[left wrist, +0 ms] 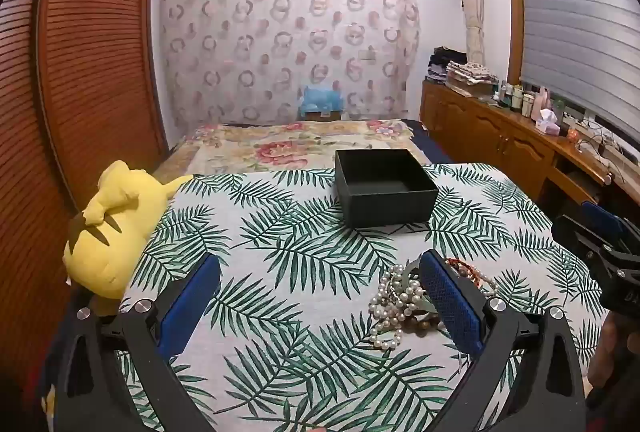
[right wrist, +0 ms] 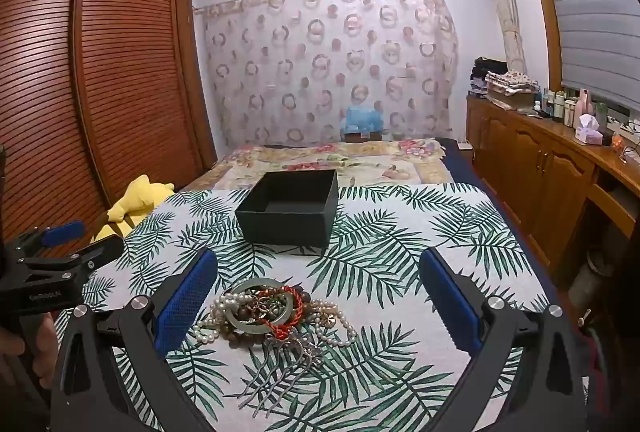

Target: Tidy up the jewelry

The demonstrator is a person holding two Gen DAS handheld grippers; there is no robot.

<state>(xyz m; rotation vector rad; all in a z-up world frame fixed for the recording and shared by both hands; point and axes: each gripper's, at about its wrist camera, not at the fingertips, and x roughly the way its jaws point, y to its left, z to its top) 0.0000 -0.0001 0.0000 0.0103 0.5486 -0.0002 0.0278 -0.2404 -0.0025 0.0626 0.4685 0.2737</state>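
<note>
Task unstarted: jewelry (right wrist: pixel 276 312) heaped on the cloth (right wrist: pixel 400 232), near the empty box (right wrist: pixel 288 224) (pieces tangled). Left gripper (left wrist: pixel 320 296) and right gripper (right wrist: pixel 318 292) both spread, holding nothing.

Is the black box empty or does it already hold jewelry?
Empty: the black box shows a bare floor; the jewelry pile lies outside it on the leaf-print cloth.
</note>
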